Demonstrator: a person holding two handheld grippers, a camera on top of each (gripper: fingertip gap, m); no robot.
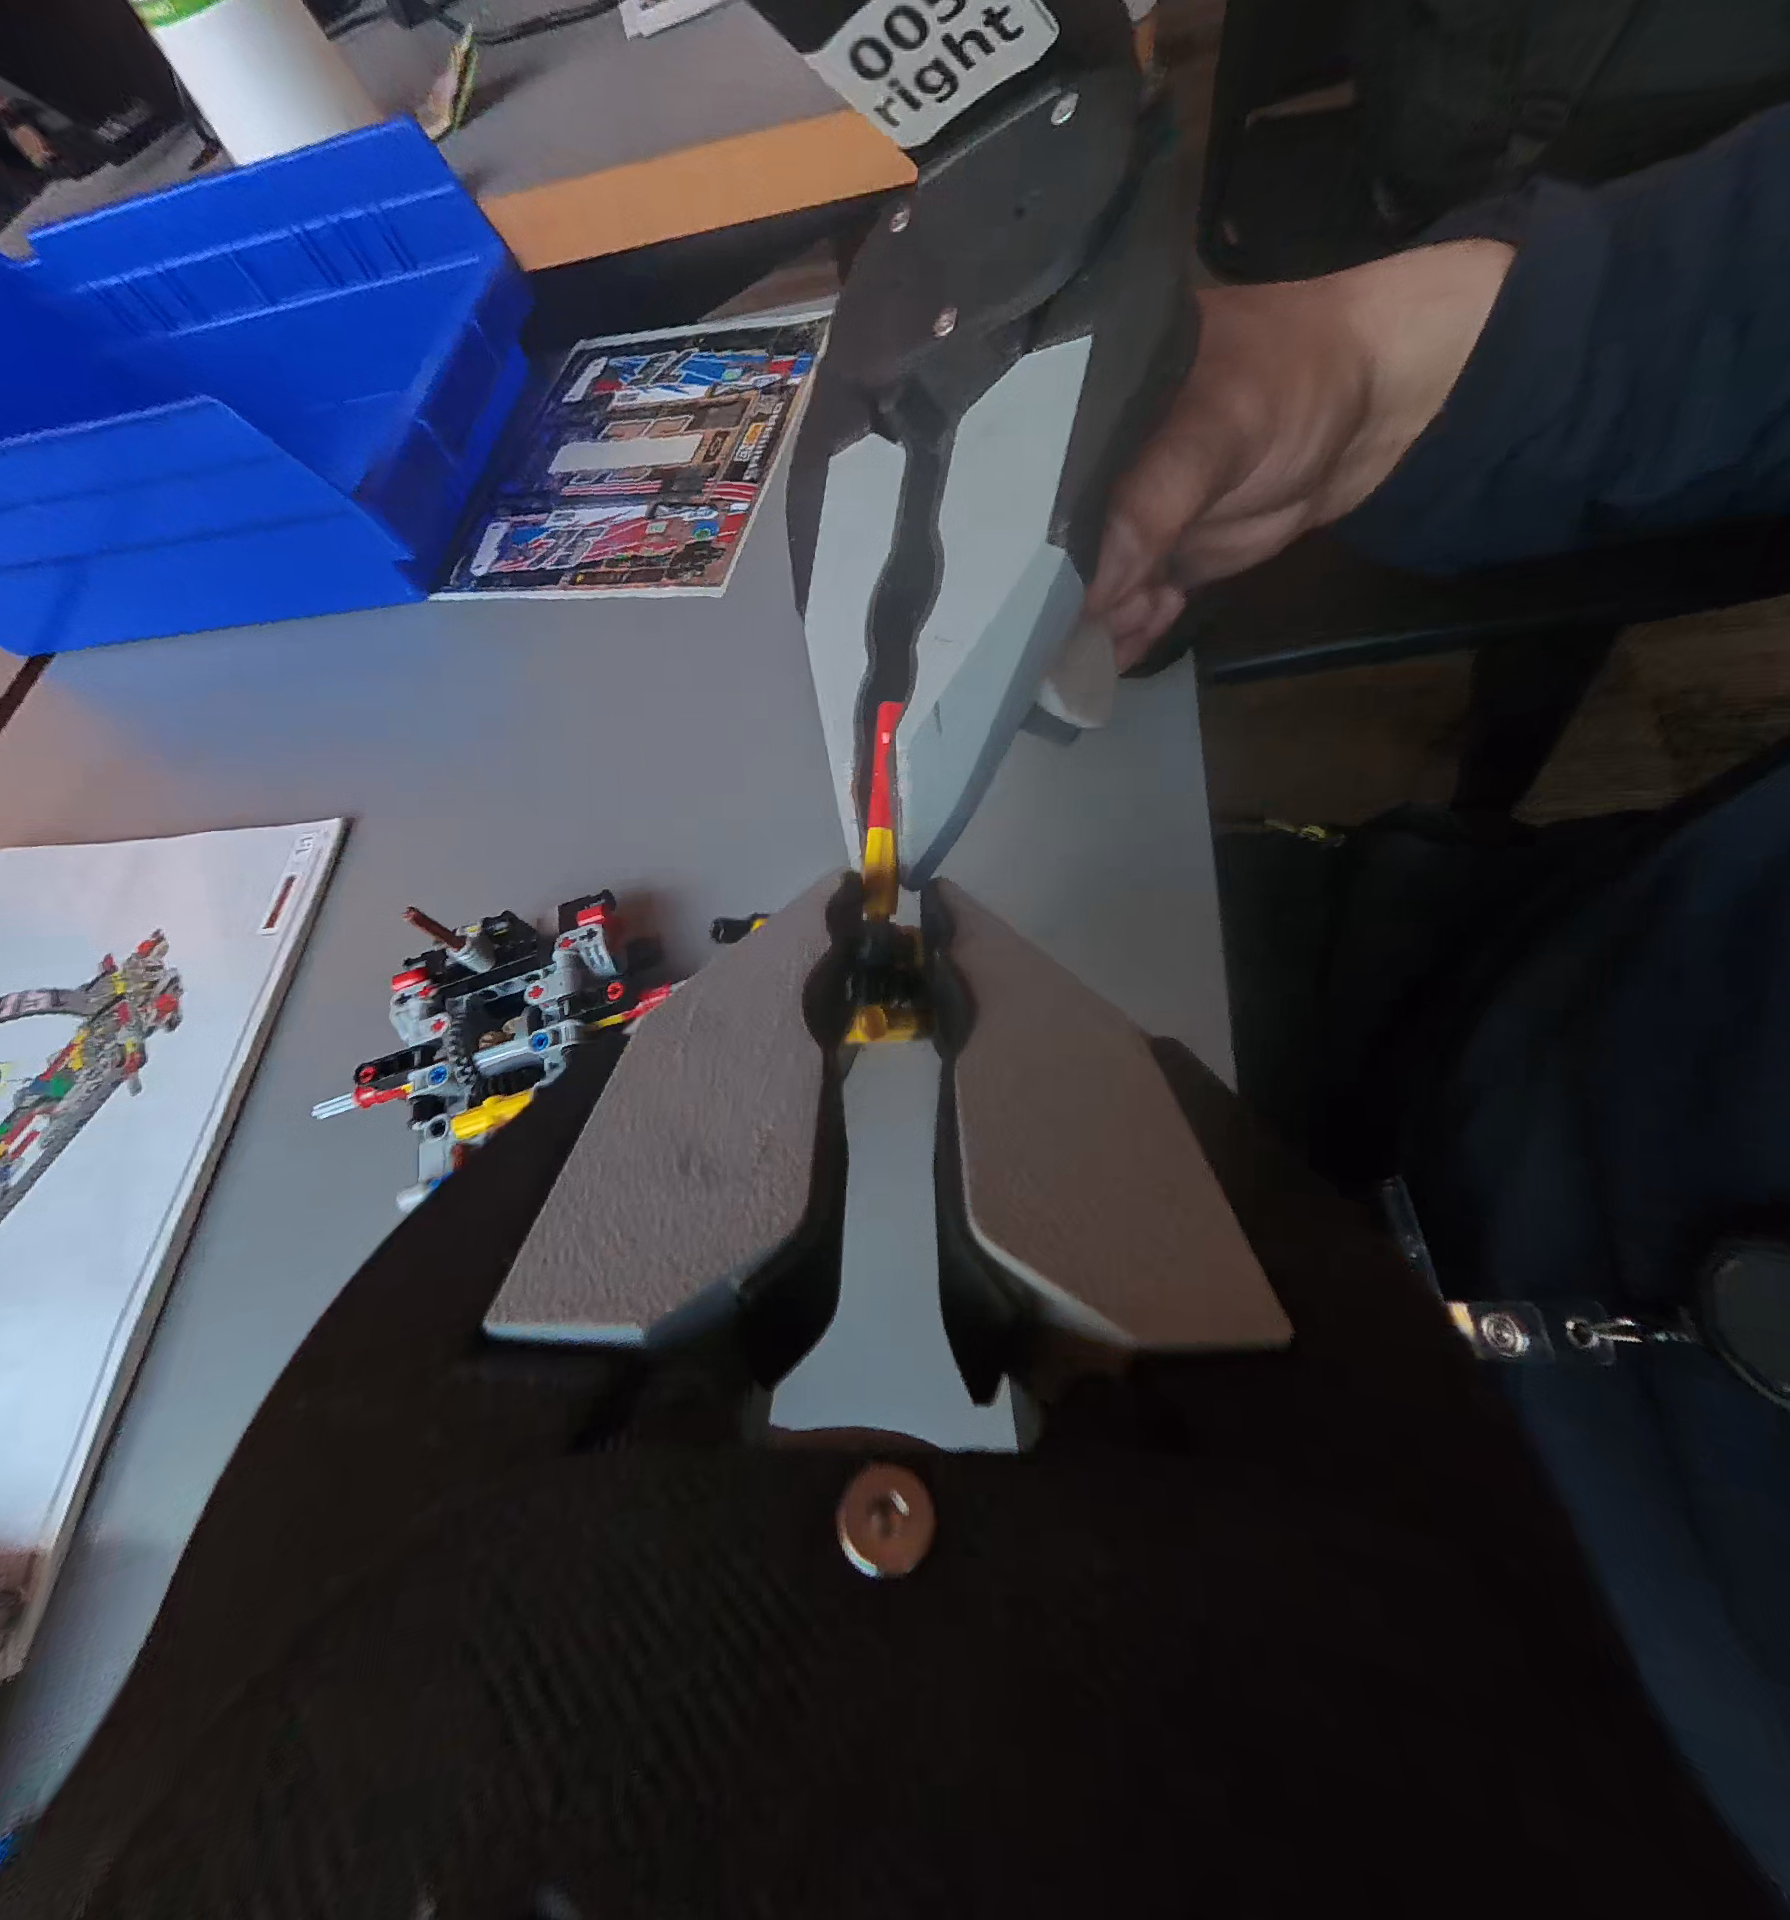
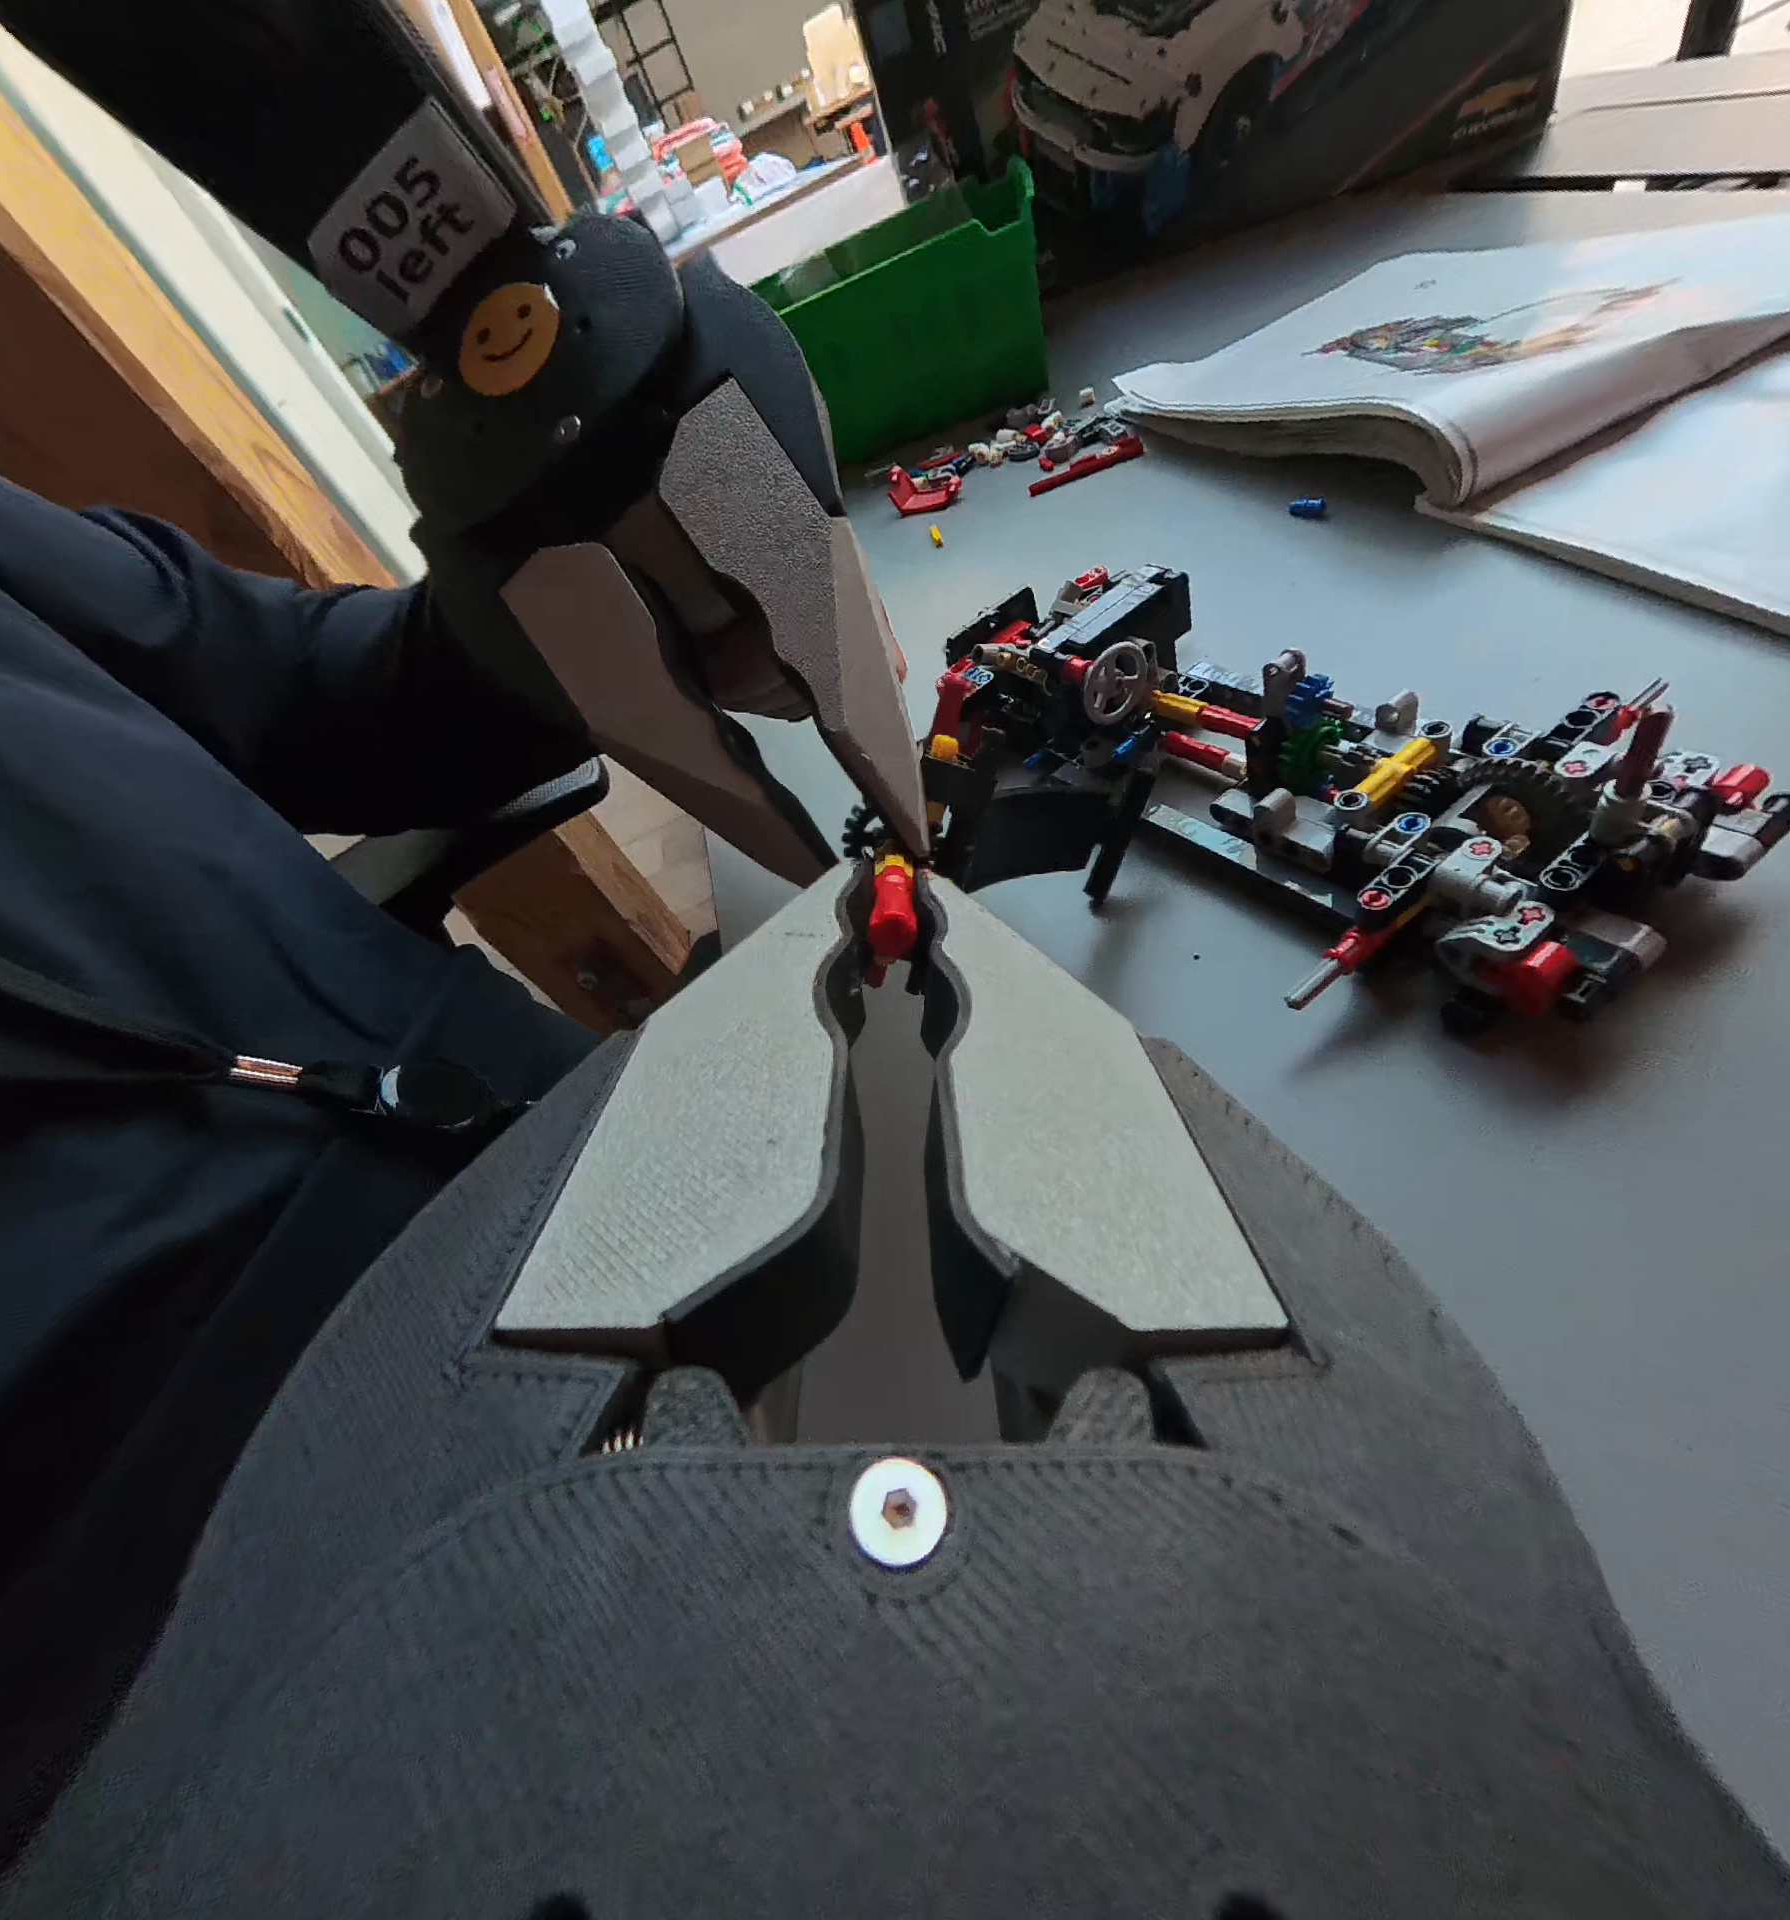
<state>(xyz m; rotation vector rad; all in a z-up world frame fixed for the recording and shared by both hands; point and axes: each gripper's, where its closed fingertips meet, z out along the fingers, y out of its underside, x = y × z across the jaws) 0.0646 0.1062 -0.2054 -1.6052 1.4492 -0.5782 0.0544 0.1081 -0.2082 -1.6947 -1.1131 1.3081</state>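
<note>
Closest in, the two grippers meet tip to tip above the near edge of the grey table (image 1: 600, 727). The right gripper (image 2: 896, 883) has its jaws nearly closed, both pads pressed on a red axle pin (image 2: 891, 920) whose yellow end pokes forward out of the tips. The left gripper (image 1: 886, 894) comes at it head-on, jaws drawn in tight around a small yellow piece carrying a black gear (image 1: 883, 982); the yellow end of the pin reaches right into that piece. To my eye the two are held nose to nose like this so the pin lines up with the hole in the gear piece.

Each gripper is steadied by a hand (image 1: 1275, 447) in a dark sleeve, the right one angled down from above, the left one slanting in from the person's side, both raised off the table.

Just beyond lies a half-built brick chassis (image 2: 1390, 790), long and flat, with gears, grey beams, a small steering wheel and red and yellow axles. Past it an open instruction booklet (image 2: 1556, 343) lies flat. Farther off are loose red and grey bricks (image 2: 1005, 457) by a green bin (image 2: 922, 312), a sticker sheet (image 1: 652, 468) and a blue bin (image 1: 205, 395).
</note>
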